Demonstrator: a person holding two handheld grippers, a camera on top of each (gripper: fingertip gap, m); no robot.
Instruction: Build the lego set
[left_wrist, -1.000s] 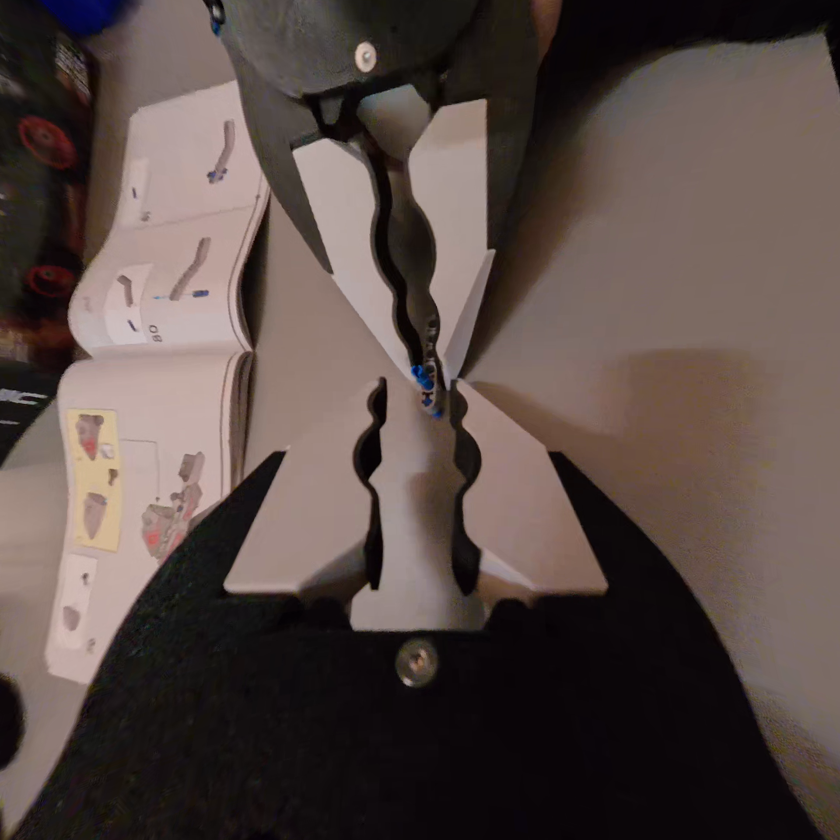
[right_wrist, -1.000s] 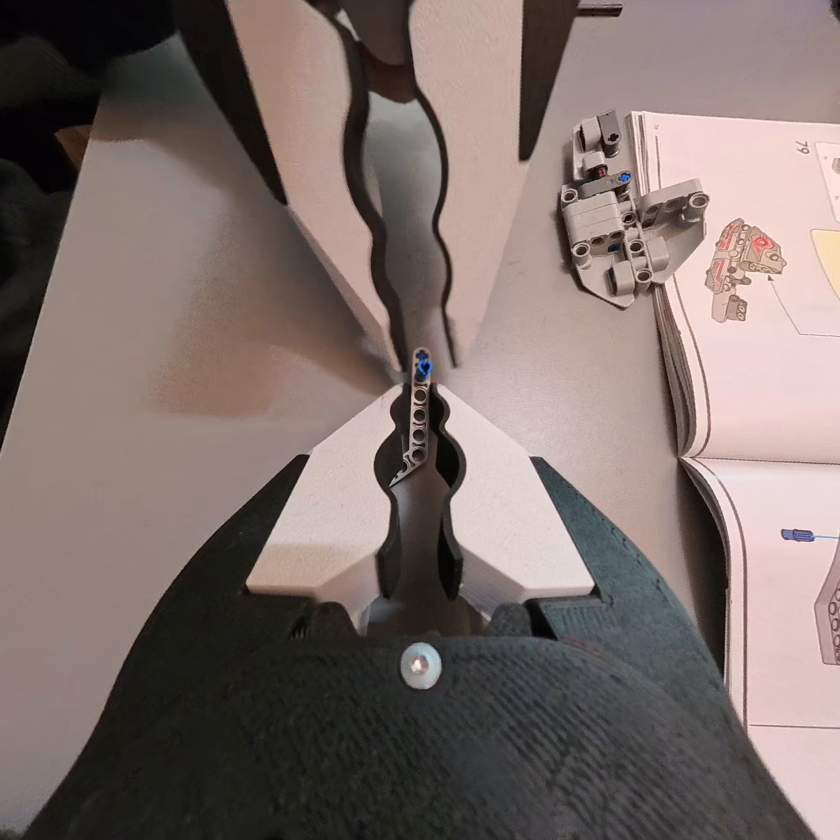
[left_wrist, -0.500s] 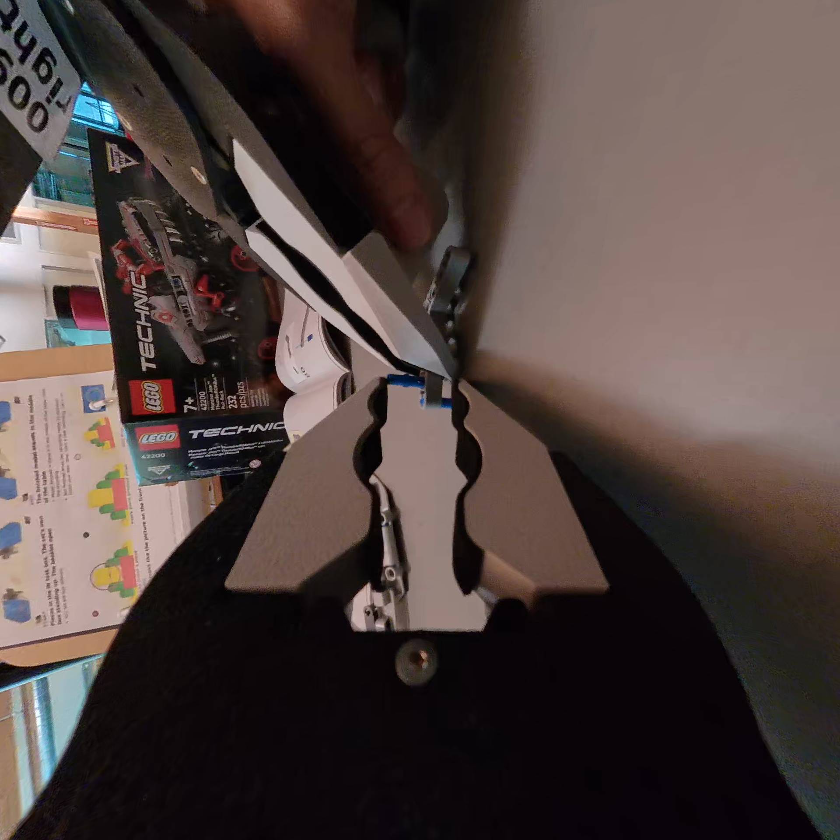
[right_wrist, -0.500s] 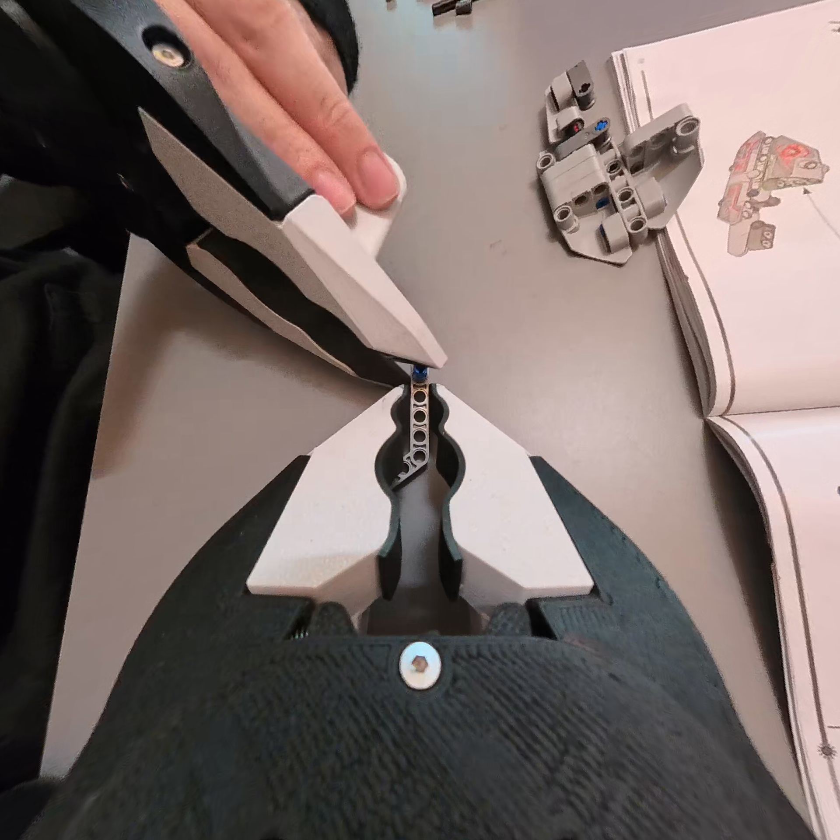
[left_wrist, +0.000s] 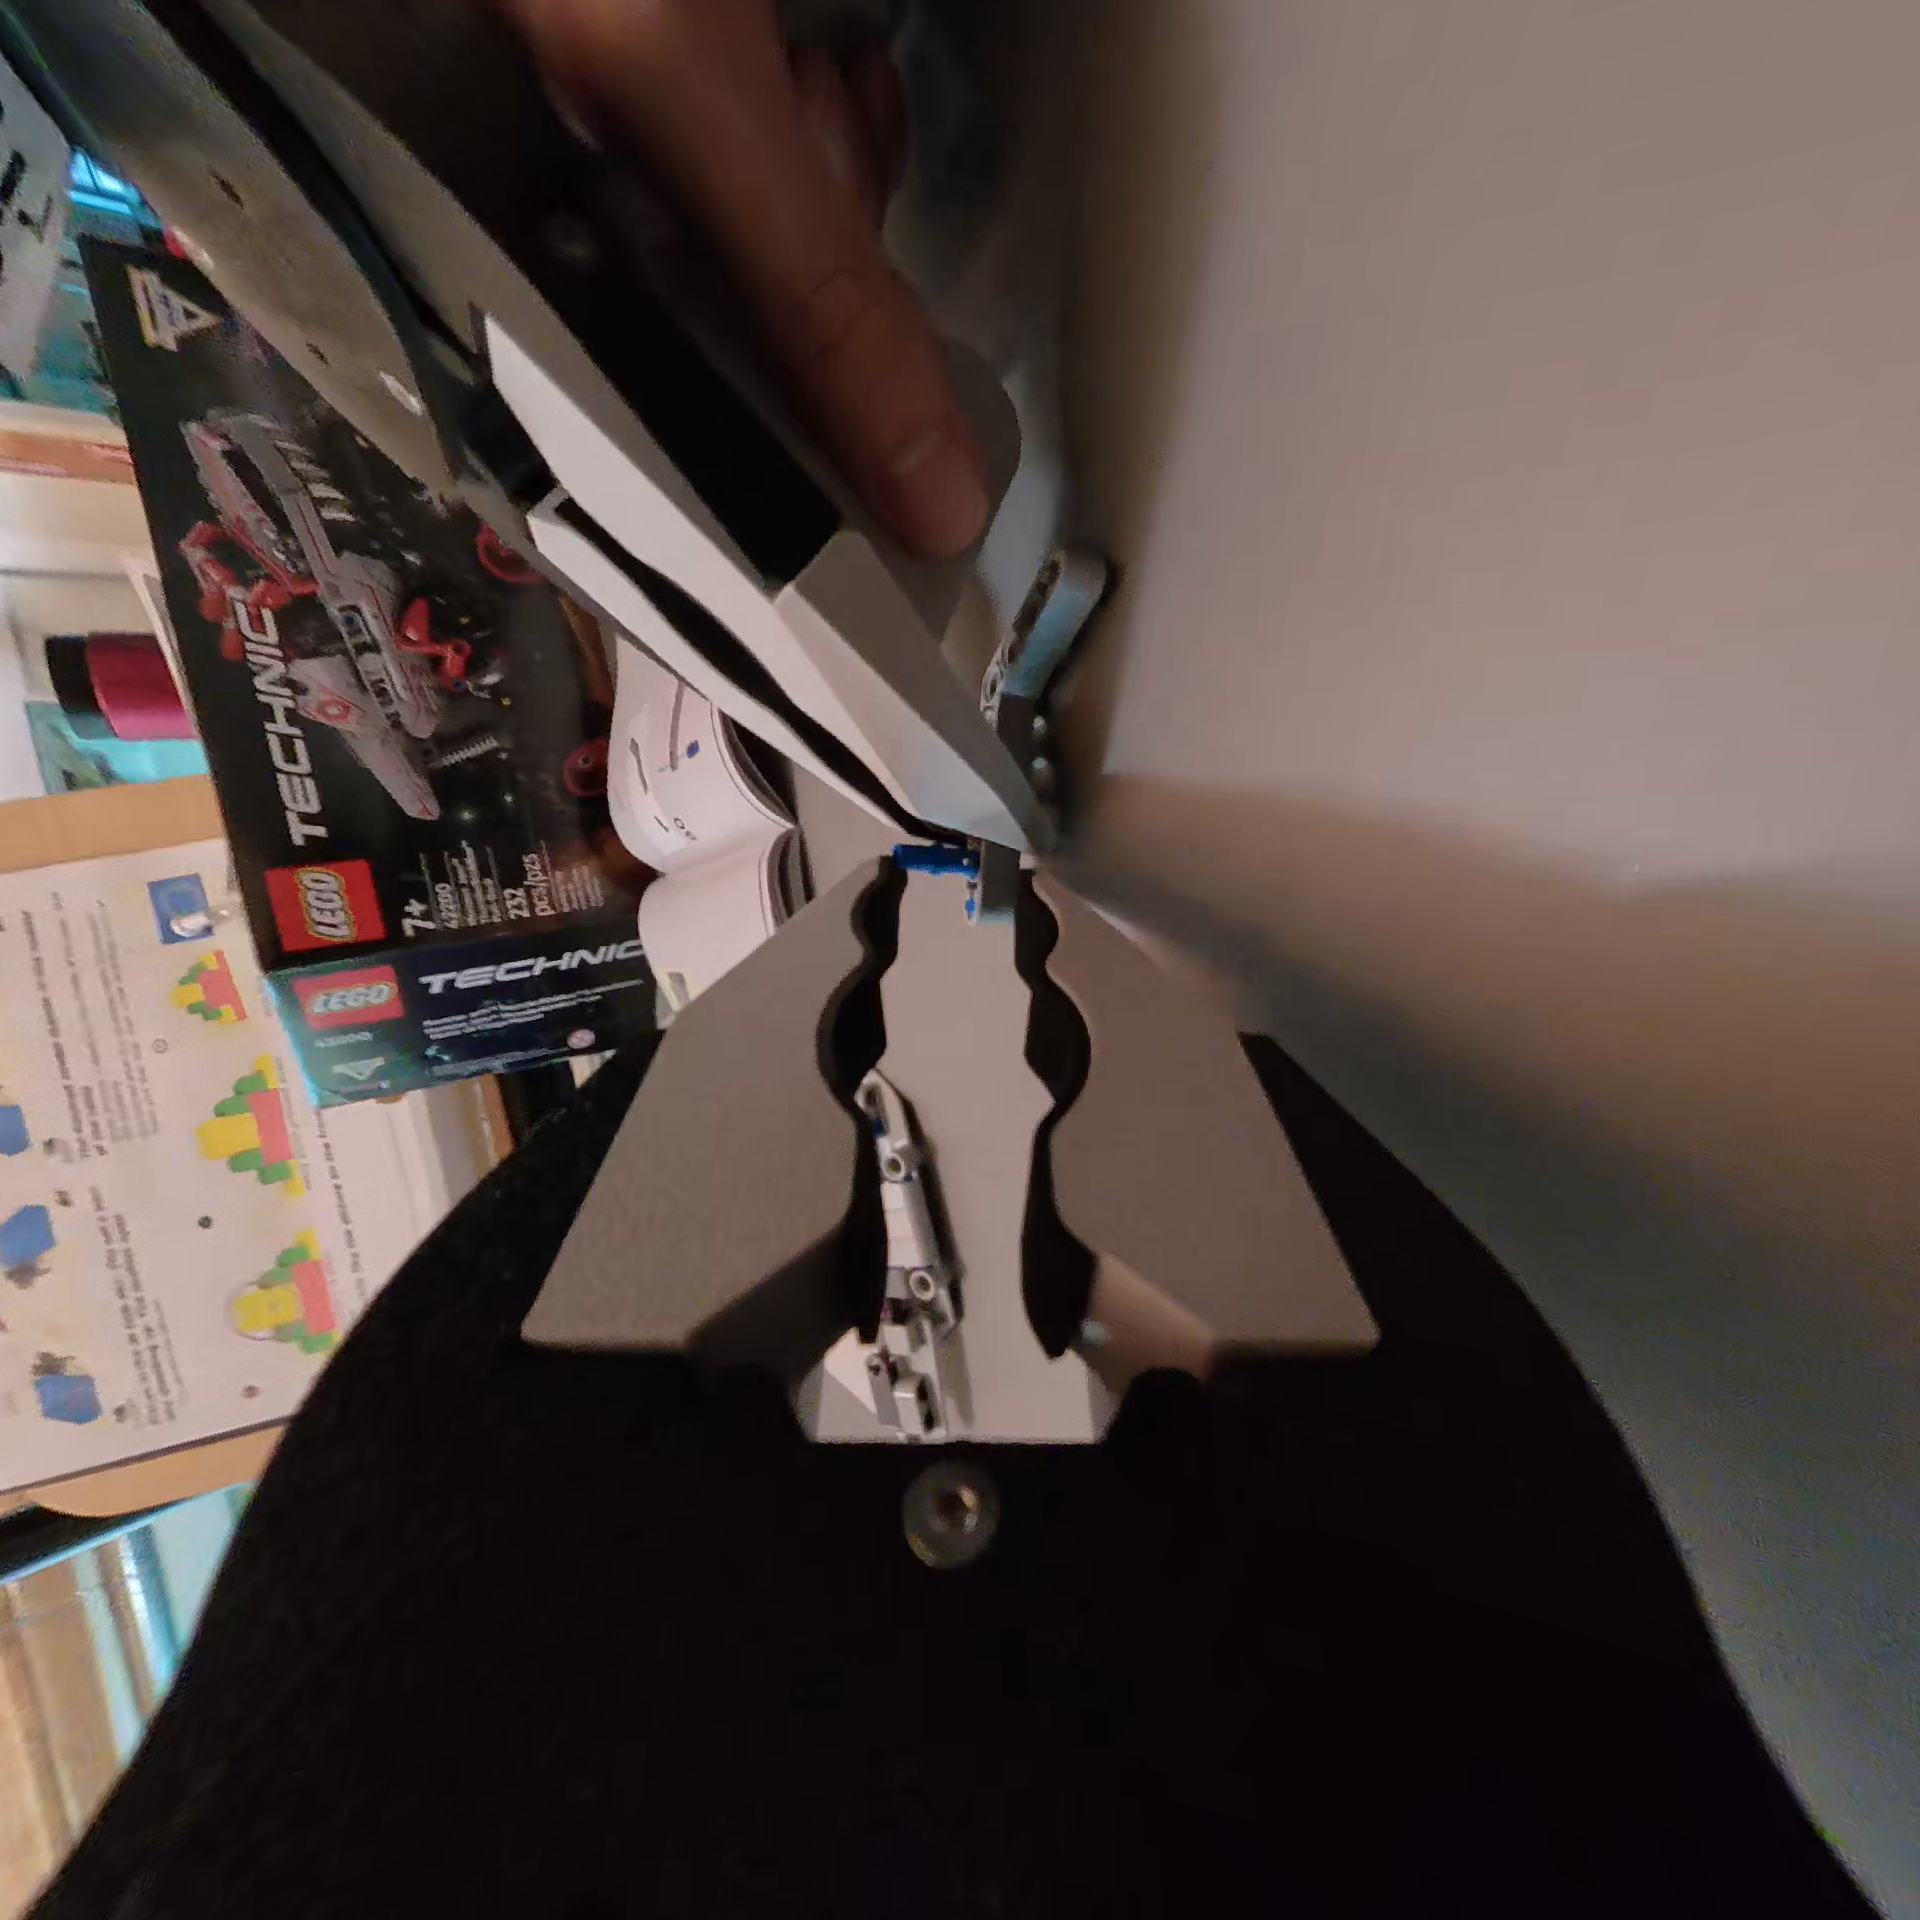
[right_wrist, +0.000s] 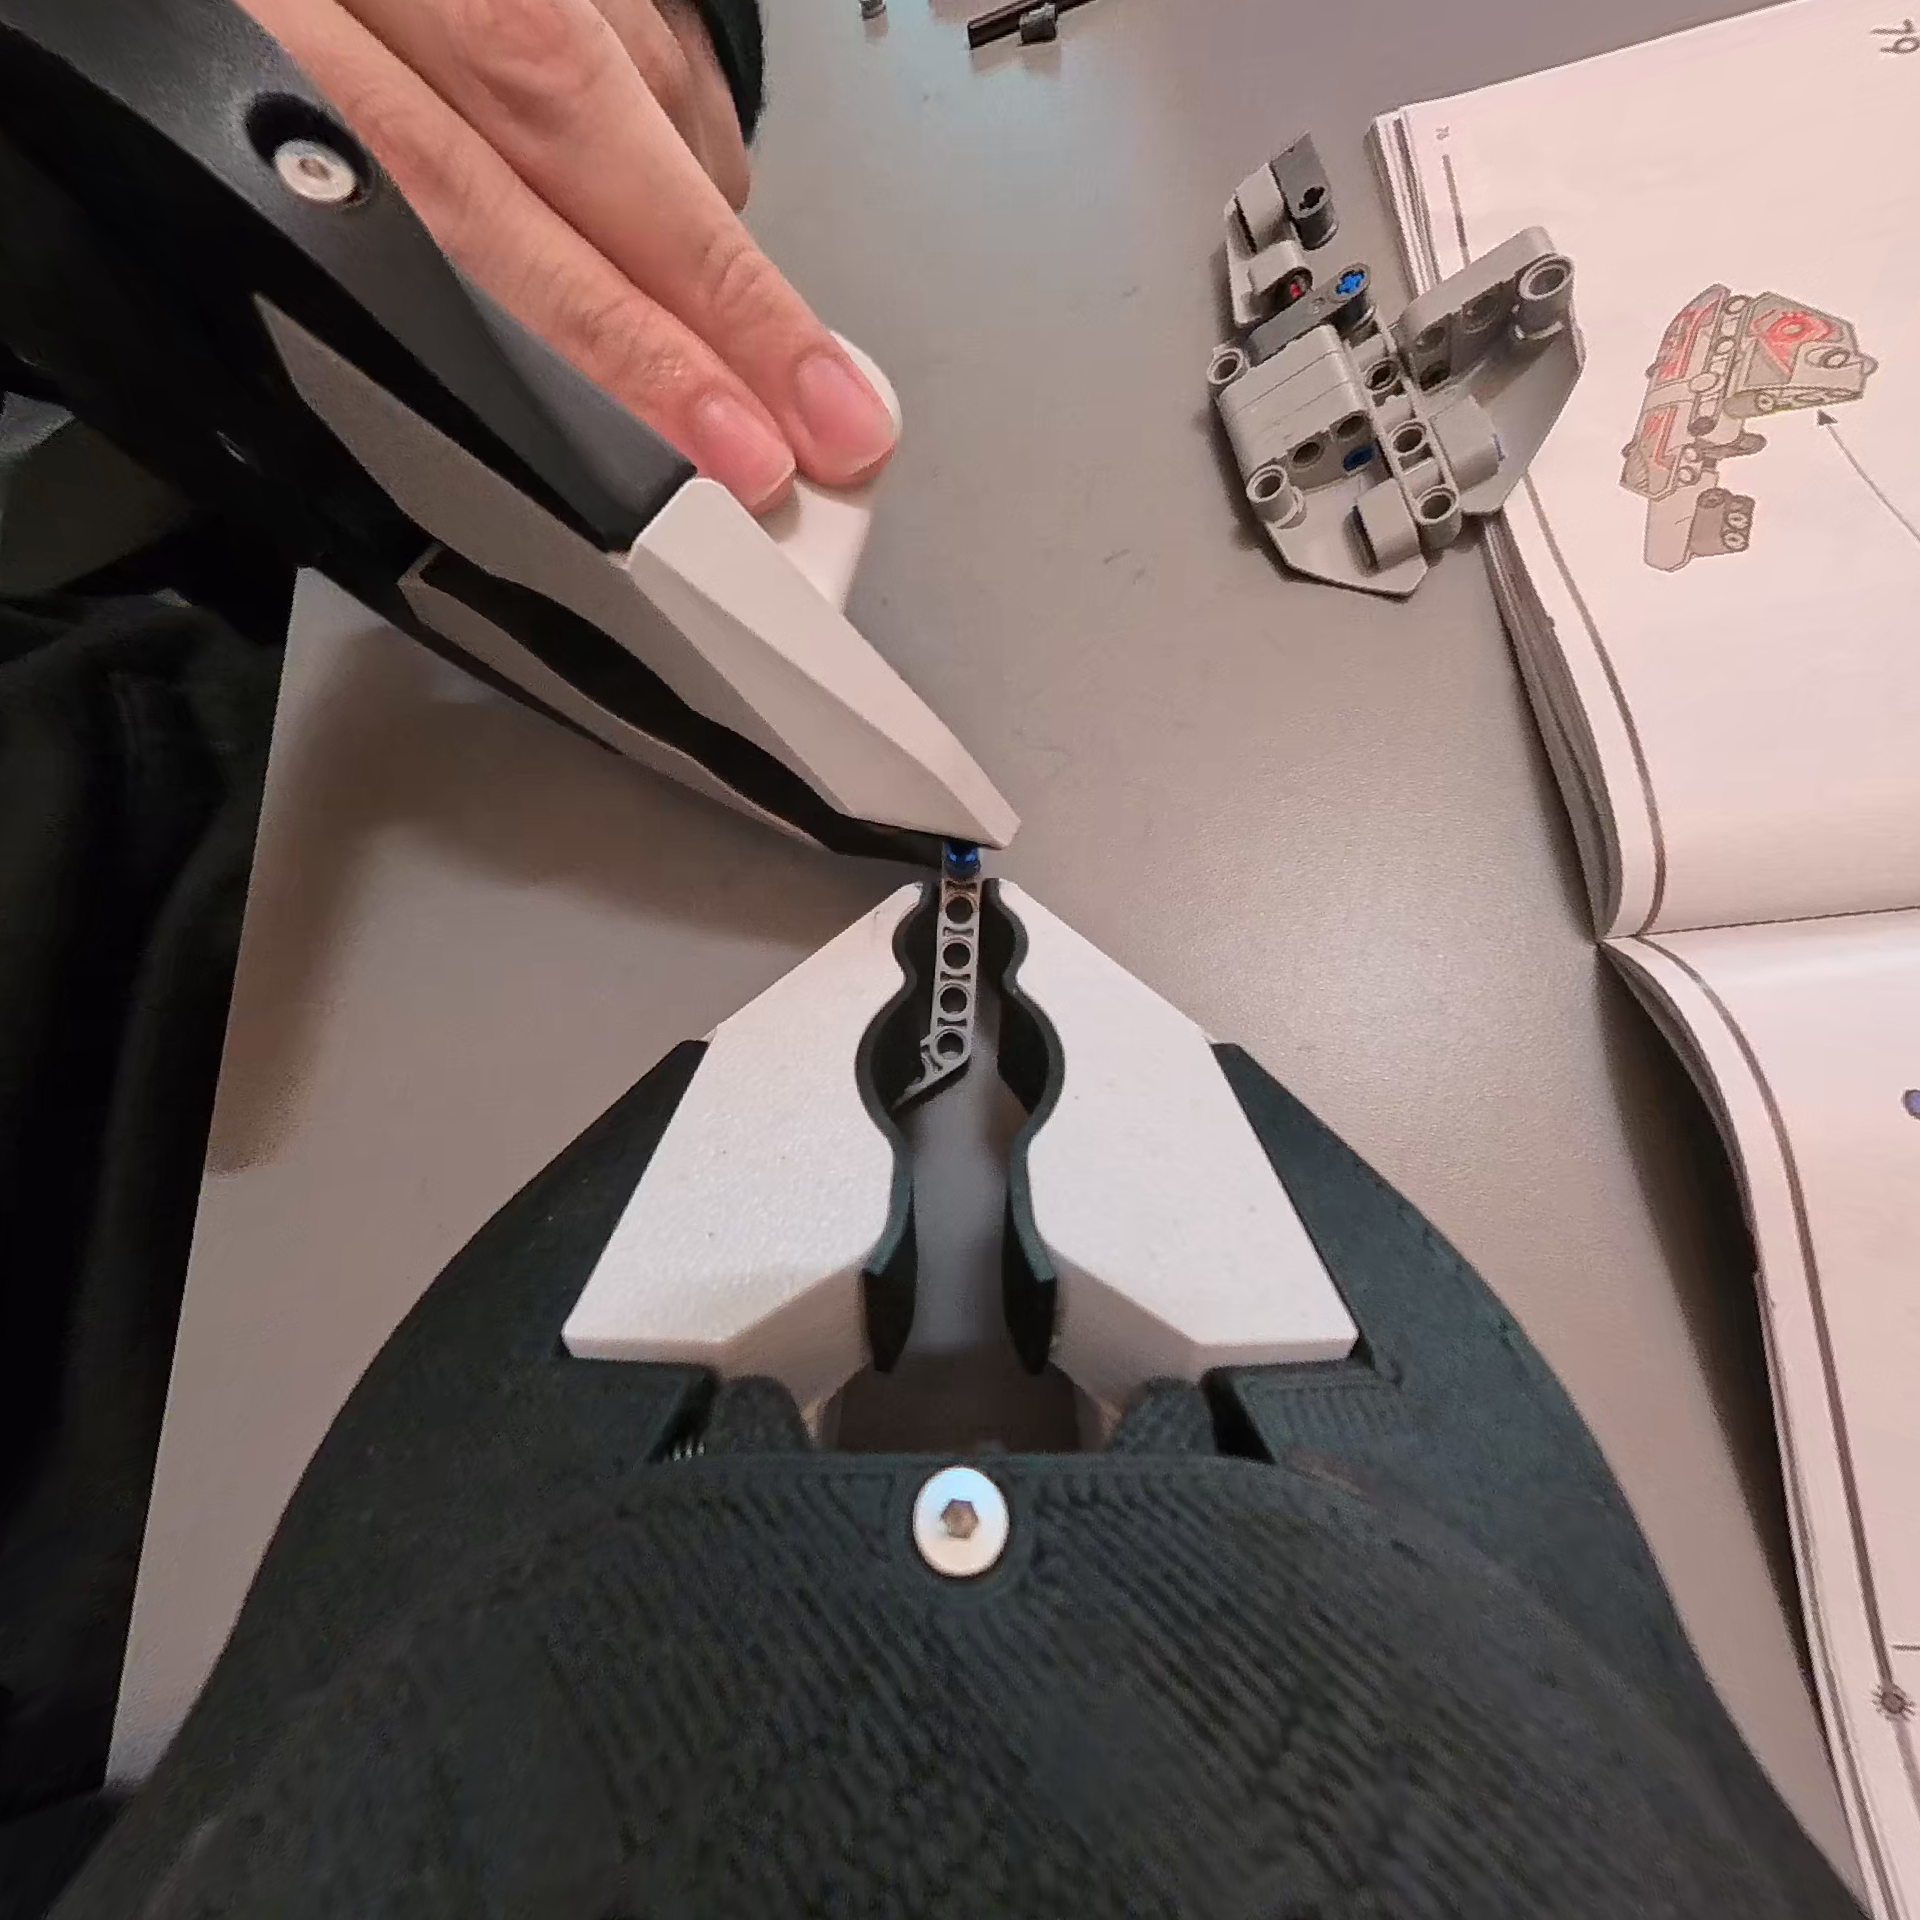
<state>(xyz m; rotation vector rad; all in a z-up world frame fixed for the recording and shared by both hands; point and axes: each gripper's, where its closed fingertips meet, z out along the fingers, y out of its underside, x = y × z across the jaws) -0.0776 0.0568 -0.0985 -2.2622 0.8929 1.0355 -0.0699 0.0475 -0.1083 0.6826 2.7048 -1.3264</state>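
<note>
My right gripper (right_wrist: 961, 894) is shut on a grey bent beam with holes (right_wrist: 951, 987) and holds it above the grey table. A blue pin (right_wrist: 961, 858) sticks out of the beam's far end. My left gripper (right_wrist: 977, 836) comes in from the upper left with a hand on it, its tips on that pin. In the left wrist view, my left gripper (left_wrist: 956, 878) is shut across the blue pin (left_wrist: 930, 860) and the beam's end (left_wrist: 1000, 883). The right gripper (left_wrist: 1029, 826) holds the beam (left_wrist: 1044, 634) there.
A grey part-built model (right_wrist: 1382, 416) lies on the table at the right, beside the open instruction booklet (right_wrist: 1714, 623). A black axle (right_wrist: 1023, 21) lies at the far edge. The set's box (left_wrist: 343, 675) and a printed sheet (left_wrist: 135, 1143) stand at the left. My left and right fingertips are right by each other. Both grippers' tips are roughly 25 cm from the black axle (right_wrist: 1023, 21).
My left gripper has rolled onto its side and closed across the blue pin at the beam's end. My right gripper keeps its hold on the beam.
</note>
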